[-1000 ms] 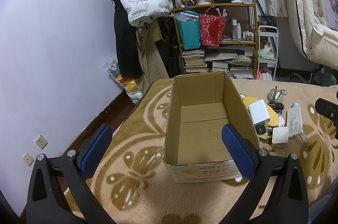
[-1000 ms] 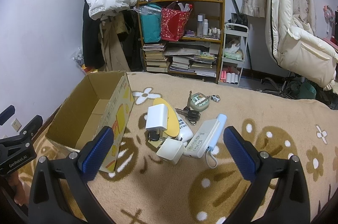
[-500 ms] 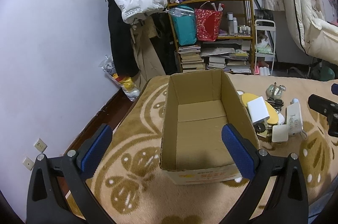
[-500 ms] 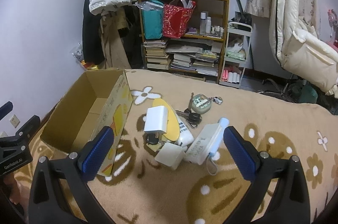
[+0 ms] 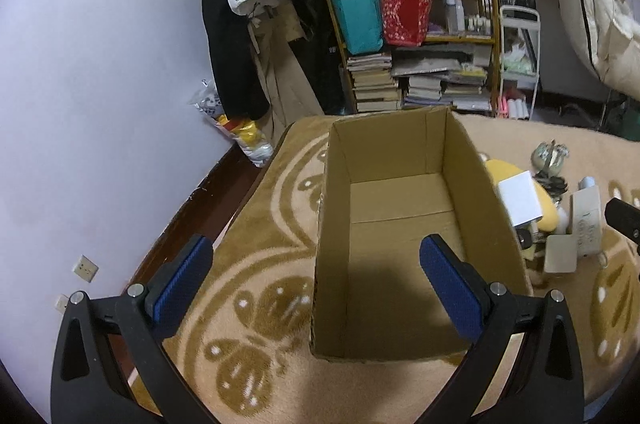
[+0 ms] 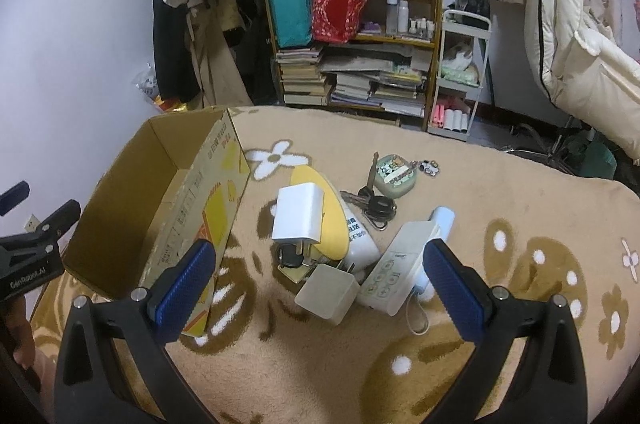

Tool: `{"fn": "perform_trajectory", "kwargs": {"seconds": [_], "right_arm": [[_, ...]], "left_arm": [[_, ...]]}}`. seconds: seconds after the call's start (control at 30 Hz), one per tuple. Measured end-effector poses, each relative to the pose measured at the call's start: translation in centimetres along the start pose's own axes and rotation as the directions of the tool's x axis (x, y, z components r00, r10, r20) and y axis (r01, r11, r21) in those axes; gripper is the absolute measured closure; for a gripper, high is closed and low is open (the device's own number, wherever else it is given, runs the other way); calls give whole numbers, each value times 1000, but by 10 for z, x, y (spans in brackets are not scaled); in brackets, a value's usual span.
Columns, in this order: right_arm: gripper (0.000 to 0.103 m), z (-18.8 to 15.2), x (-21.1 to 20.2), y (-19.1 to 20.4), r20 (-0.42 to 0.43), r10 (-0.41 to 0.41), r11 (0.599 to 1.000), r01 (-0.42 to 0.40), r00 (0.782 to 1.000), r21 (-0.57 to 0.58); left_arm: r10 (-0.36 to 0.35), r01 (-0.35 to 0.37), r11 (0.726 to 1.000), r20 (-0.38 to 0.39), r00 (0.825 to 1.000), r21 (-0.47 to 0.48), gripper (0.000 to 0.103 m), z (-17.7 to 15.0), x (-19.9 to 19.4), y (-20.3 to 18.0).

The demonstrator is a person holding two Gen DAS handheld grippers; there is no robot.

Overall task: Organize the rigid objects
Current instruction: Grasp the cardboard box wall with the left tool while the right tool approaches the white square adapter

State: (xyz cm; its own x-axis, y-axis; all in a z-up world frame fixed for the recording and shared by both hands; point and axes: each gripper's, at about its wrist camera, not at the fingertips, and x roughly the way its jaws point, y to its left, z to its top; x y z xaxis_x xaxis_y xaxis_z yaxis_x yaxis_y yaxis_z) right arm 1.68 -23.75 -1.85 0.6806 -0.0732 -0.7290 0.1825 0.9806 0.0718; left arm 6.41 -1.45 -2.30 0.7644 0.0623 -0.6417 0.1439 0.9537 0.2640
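- Beige flowered blanket carries everything, with a crowded bookshelf behind.
- My left gripper hovers over the empty cardboard box, fingers spread wide, holding nothing.
- My right gripper hangs above the pile beside the box: white charger, small adapter, remote, keys; its fingers are parted too.

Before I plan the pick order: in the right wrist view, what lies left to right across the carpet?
Cardboard box → white power adapter → keys → white remote → light blue tube.
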Motion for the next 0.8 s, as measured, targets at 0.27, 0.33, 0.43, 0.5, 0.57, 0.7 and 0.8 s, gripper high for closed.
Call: {"fn": "perform_trajectory", "kwargs": {"seconds": [0.27, 0.33, 0.43, 0.5, 0.57, 0.7, 0.8], "right_arm": [[0, -2, 27, 1, -73, -9, 1000, 7, 997, -18], [0, -3, 35, 2, -86, -18, 1000, 16, 996, -27], [0, -5, 50, 5, -109, -32, 999, 27, 994, -41], [0, -7, 59, 5, -131, -40, 998, 33, 991, -54], [0, -10, 67, 3, -157, -45, 998, 37, 987, -59], [0, -15, 77, 0, -194, -44, 998, 35, 980, -48], [0, -18, 83, -1, -215, -42, 999, 34, 976, -38]], "left_arm": [[-10, 11, 1000, -111, 994, 7, 1, 6, 37, 3], [-20, 20, 1000, -118, 993, 4, 1, 5, 43, 3], [-17, 19, 1000, -138, 990, 14, 1, 4, 52, 1], [-13, 16, 1000, -149, 989, 21, 1, 3, 59, 0], [-7, 10, 1000, -164, 986, 20, 1, 1, 65, -1], [13, -15, 1000, -192, 981, -8, 1, -3, 75, 6], [-4, -4, 999, -205, 979, -37, 2, -4, 79, 12]]}}
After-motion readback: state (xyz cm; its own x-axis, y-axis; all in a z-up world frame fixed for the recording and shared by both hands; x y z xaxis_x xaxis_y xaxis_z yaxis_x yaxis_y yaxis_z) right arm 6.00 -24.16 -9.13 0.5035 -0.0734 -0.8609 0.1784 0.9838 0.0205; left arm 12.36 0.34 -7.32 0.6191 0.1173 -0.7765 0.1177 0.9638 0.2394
